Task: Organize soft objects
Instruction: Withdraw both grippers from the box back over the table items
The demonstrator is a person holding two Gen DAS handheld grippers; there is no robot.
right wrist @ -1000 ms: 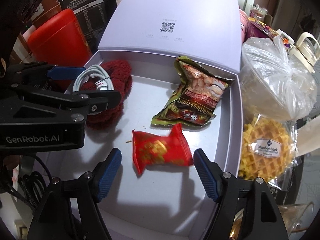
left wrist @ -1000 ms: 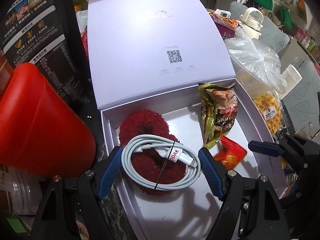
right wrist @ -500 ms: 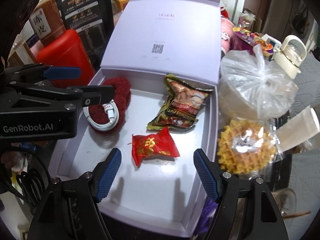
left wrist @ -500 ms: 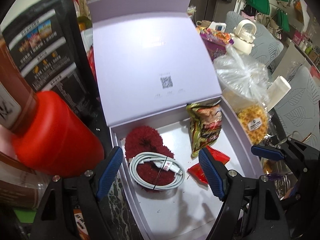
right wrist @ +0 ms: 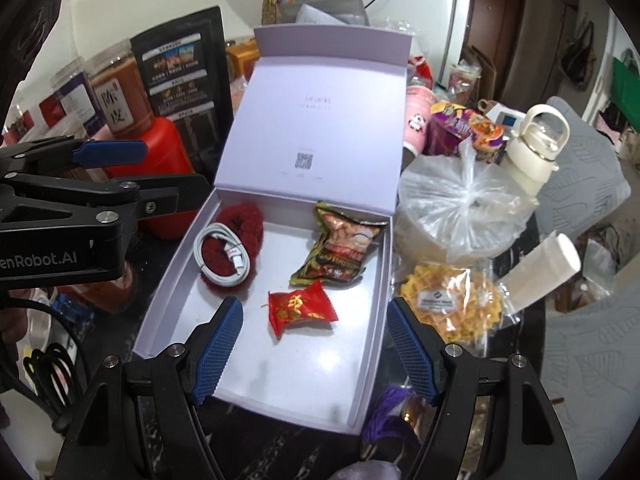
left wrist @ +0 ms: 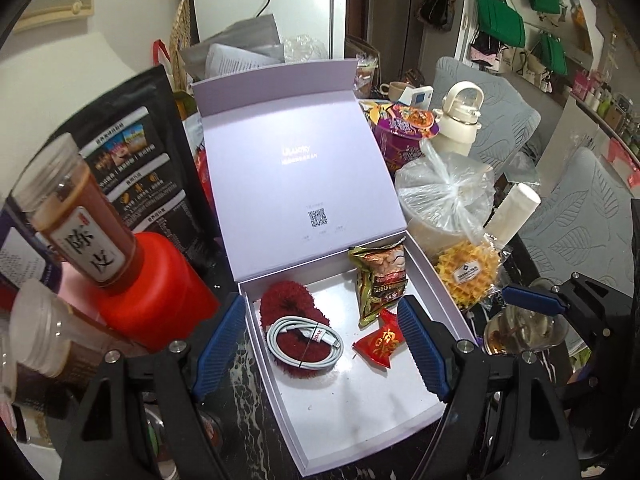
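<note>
- Left wrist view, progress: lavender gift box (left wrist: 436, 272) lies open on the cluttered bench (left wrist: 240, 384), its lid propped upright behind. Four things already lie on its floor: a red fuzzy scrunchie (left wrist: 284, 300) at the near-left, a coiled white charging cable (left wrist: 304, 338) resting on top of it, a green-and-brown snack bag (left wrist: 380, 276) toward the far right, and a red candy packet (left wrist: 380, 342) just in front of that bag.
- Left wrist view, pose: left tool (left wrist: 320, 348) hovers above the box's near edge, tilted steeply down, jaws spread and empty; the cable and scrunchie sit between its blue pads only in line of sight, well below them.
- Right wrist view, progress: same four things show apart from one another except the cable on the scrunchie. Outside the box, just beside its right wall, lie a bagged waffle (right wrist: 452, 304) and a knotted clear plastic bag (right wrist: 460, 216); whether these also belong in the box cannot be told. My judgement: packing looks mostly or fully done, with perhaps closing the lid left.
- Right wrist view, pose: right tool (right wrist: 314, 348) hangs over the box's near end, angled down, jaws spread with nothing pinched; the candy packet lies below the gap. The left tool appears at the left edge, also empty.
</note>
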